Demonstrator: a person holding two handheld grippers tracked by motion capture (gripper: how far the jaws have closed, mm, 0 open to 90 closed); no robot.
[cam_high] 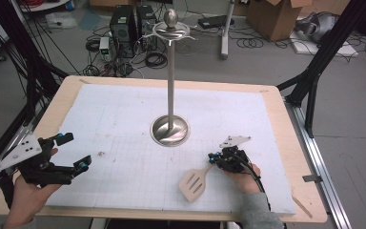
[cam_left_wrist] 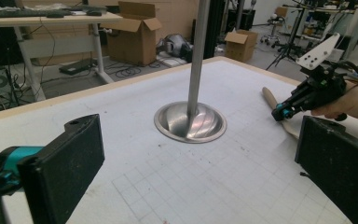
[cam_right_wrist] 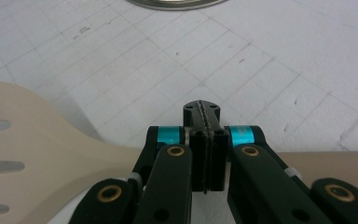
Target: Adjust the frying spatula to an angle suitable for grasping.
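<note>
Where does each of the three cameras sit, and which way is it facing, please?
High view: above the person's side, looking forward and down at the table; both forearms enter from below.
Left gripper view: rides the left hand-held gripper, facing the metal stand; own jaws apart.
Right gripper view: rides the right hand-held gripper, jaws together above the wooden spatula.
Shared: stand and spatula.

Even, soft overhead light falls on the white mat (cam_high: 124,119), and shadows there are faint. The steel stand base (cam_high: 170,130) carries bright glare streaks and reflects its own pole. All three pictures are soft and low in detail. In the left gripper view the near black fingers (cam_left_wrist: 67,163) are blurred, and the background room bows slightly at the edges.
</note>
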